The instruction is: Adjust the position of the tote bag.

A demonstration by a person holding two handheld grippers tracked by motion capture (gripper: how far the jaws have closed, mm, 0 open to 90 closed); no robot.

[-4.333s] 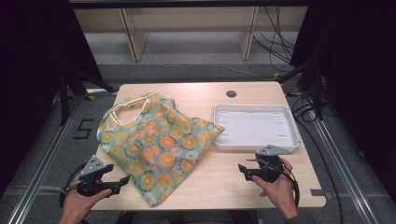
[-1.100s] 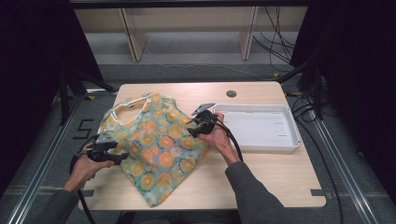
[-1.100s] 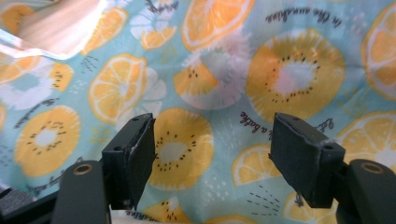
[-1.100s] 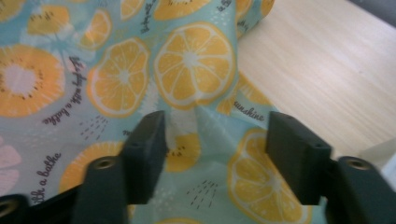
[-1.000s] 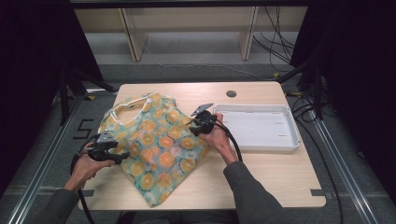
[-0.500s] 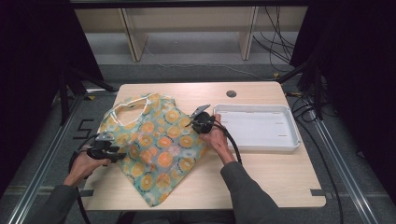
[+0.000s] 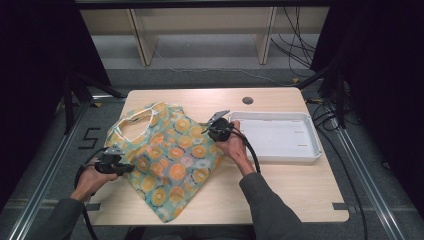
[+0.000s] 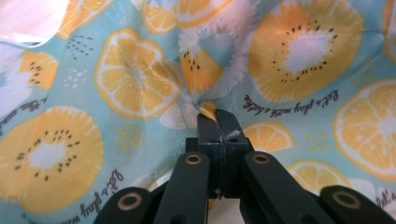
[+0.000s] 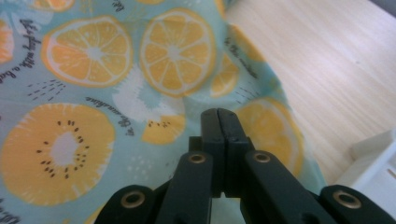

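1. High view: a fruit-print cloth bag (image 7: 172, 160) is lying spread on the left half of the wooden worktop (image 7: 280, 200), its pale handles pointing toward the far left corner. A white tray (image 7: 280, 137) is sitting on the right half, just beside the bag's right edge.
2. High view: the left gripper (image 7: 111, 164) is resting at the bag's left edge, held by the person's left hand (image 7: 90, 181), with its black cable curving off the near side of the worktop. The right gripper (image 7: 220, 129) is sitting at the bag's right edge, between the cloth and the tray, held by the right hand (image 7: 235, 147); a grey sleeve is coming in from the bottom.
3. Left gripper view: the left gripper (image 8: 218, 122) is pinching the bag (image 8: 289, 65). Its black fingers (image 8: 208, 128) have just been closing and are now pressing together with a small fold of yellow cloth caught between their tips. The cloth is puckering upward from the pinch, and its printed orange and kiwi slices are lying all around.
4. Right gripper view: the right gripper (image 9: 218, 116) is standing with its fingers (image 9: 229, 126) pressed flat against each other over the bag's (image 9: 102, 74) edge. Whether cloth is caught between them cannot be told here. Bare worktop (image 9: 327, 70) is showing to the upper right, and a corner of the tray (image 9: 373, 163) is sitting at the lower right.
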